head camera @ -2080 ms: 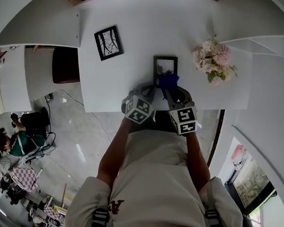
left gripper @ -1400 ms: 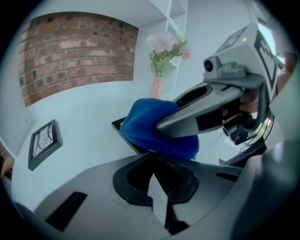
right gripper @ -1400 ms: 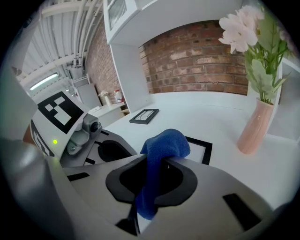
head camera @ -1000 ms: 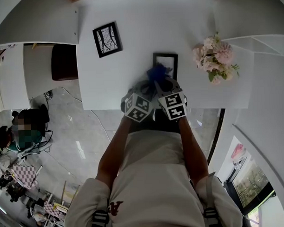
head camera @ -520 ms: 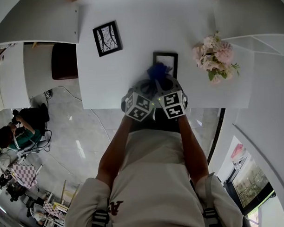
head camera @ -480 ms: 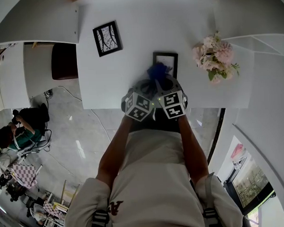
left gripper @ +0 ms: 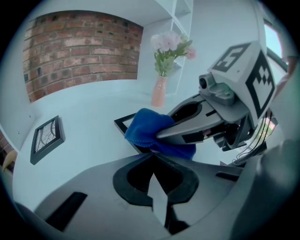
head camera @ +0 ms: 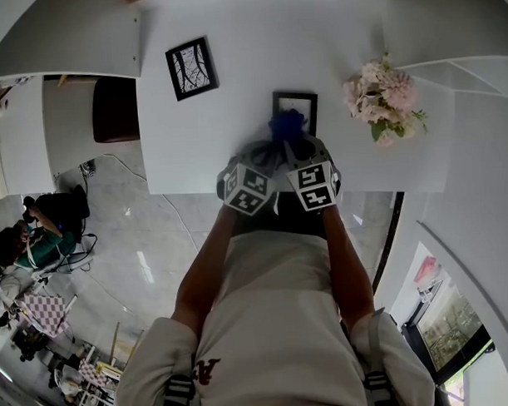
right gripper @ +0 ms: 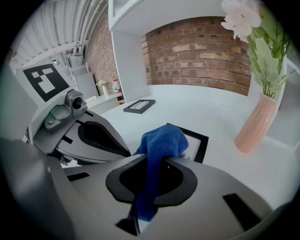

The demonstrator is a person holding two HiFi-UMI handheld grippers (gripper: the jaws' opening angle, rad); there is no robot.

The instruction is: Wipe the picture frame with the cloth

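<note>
Head view: white table (head camera: pixel 235 124), flowers (head camera: pixel 379 98) at right, frame (head camera: pixel 305 96) lying flat just left of them. Left gripper (left gripper: pixel 153 158) jaws pressed together, empty, tips just beside frame's near edge. Right gripper (right gripper: pixel 161 160) pinching blue cloth (right gripper: pixel 161 138), wad over frame's near part.
</note>
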